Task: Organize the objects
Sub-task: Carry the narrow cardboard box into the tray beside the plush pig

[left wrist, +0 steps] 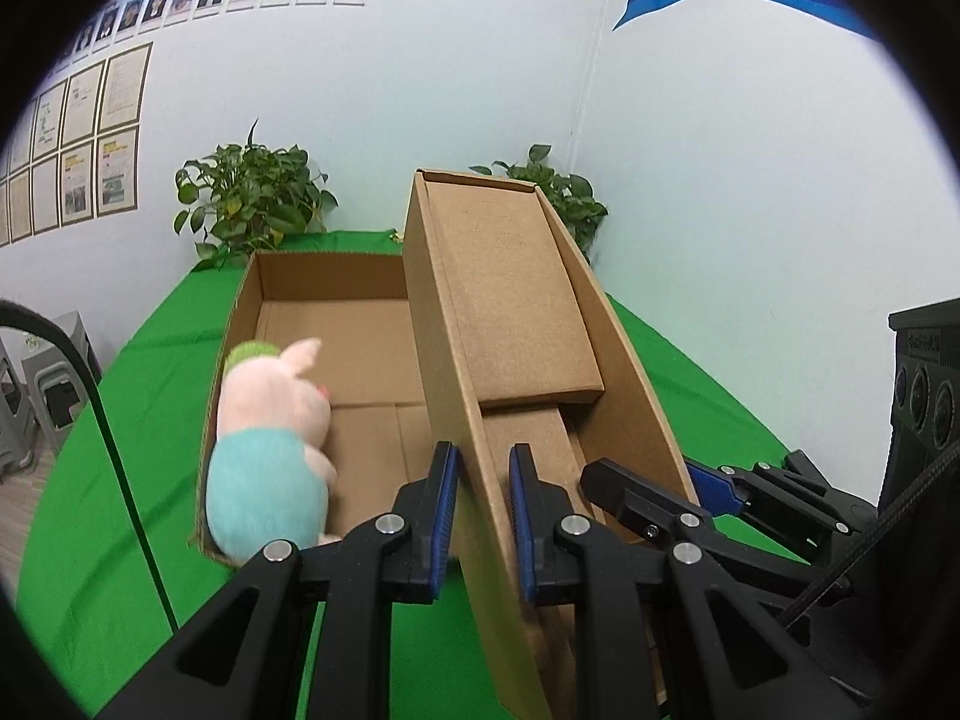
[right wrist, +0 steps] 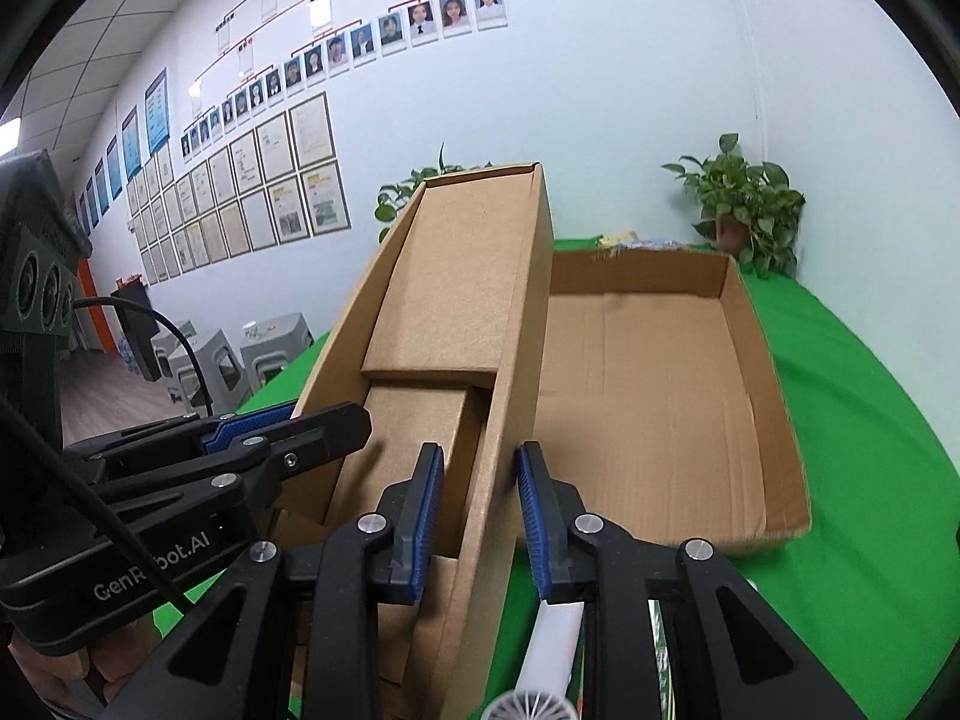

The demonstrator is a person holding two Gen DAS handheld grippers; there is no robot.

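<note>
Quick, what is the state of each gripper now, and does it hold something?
Left gripper: closed on one side wall of the tilted brown cardboard box lid.
Right gripper: closed on the lid's opposite side wall.

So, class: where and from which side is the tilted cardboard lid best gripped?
By its long side walls near the low end, from below: the lid tilts inside up, thin walls exposed. The left gripper and right gripper each pinch one.

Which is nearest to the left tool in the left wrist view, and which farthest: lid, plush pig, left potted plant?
1. Lid: clamped in the left tool.
2. Plush pig: left, in the open box.
3. Potted plant: far left, by the wall.
</note>
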